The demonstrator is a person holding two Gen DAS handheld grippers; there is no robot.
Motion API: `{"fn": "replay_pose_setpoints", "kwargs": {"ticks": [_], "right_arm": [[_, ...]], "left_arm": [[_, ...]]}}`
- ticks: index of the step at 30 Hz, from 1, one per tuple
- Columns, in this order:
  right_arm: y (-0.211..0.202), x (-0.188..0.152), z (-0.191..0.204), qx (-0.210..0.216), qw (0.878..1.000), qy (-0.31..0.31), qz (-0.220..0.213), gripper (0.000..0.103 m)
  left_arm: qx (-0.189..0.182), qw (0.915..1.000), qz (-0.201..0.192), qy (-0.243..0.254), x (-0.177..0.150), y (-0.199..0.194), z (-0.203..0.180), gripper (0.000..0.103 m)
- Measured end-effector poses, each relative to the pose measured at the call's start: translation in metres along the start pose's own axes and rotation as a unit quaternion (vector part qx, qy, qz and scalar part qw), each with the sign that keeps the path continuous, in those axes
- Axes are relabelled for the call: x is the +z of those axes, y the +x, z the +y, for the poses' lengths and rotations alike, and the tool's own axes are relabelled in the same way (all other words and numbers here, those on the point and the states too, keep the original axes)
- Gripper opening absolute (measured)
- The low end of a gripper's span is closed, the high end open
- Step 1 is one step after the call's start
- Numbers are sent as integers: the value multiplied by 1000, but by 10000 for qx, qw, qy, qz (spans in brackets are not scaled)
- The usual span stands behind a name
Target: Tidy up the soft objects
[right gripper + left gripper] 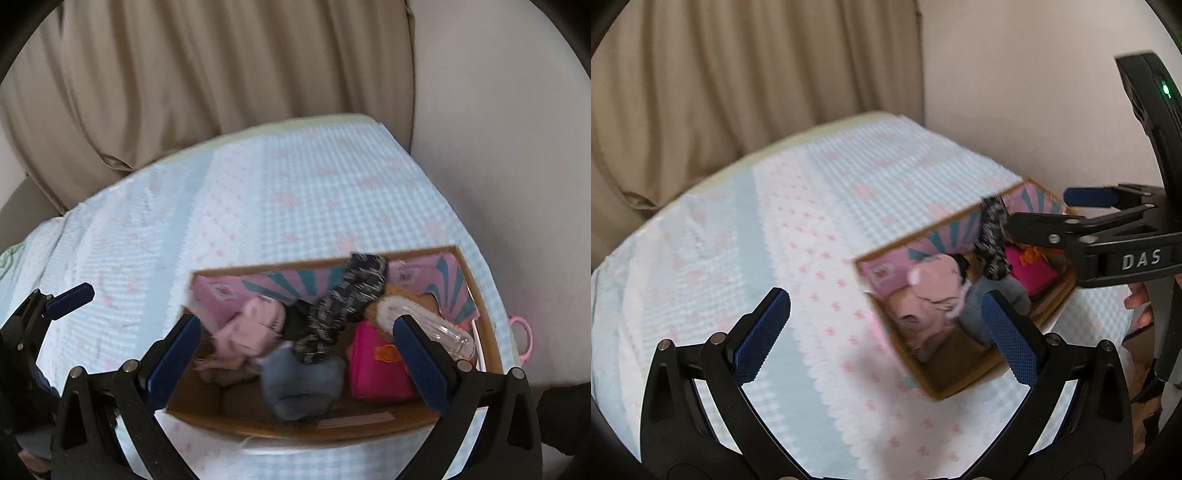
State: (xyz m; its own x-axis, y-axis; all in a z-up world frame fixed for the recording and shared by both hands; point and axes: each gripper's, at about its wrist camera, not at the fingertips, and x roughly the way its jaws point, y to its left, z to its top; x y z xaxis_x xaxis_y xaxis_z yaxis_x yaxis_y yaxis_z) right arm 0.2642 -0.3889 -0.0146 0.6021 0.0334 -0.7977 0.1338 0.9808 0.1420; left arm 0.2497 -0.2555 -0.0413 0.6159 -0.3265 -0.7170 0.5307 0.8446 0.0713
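I see both tongs released and empty: my left tongs (886,332) above the bed cover, my right tongs (299,347) above the open cardboard box (295,424). The box stands on the bed with light blue checked cover (295,192). Inside lie a pink soft cloth (251,332), a black-and-white knitted piece (343,302), a grey-blue fluffy item (299,384) and a magenta pouch (373,369).
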Motion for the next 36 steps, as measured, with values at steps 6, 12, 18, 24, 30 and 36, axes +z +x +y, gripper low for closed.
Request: {"fn": "replay_pose_setpoints", "kwargs": {"ticks": [6,12,18,24,30,36], "right_arm": [[-38,-12,42,197,9981,-216,-542,103],[-71,-29,88,436,9925,-487,-1036,103],[-102,-55,123,306,9839,-802,-1567,103],[-104,-84,138,173,9813,-787,-1749,103],[-107,-112,141,-33,9802,-659,-1869,103],[-116,-127,143,-344,9737,-682,-2148,103]], "left_arm": [[393,9969,-585,-345,-20,-58,49,103],[863,9865,-1067,-890,-50,-117,96,103],[1318,9713,-1511,-1280,-91,-163,114,103],[1709,9576,-1770,-1499,-132,-189,113,103],[1830,9522,-1851,-1601,-156,-195,108,103],[1800,9500,-2035,-1537,-161,-201,99,103]]}}
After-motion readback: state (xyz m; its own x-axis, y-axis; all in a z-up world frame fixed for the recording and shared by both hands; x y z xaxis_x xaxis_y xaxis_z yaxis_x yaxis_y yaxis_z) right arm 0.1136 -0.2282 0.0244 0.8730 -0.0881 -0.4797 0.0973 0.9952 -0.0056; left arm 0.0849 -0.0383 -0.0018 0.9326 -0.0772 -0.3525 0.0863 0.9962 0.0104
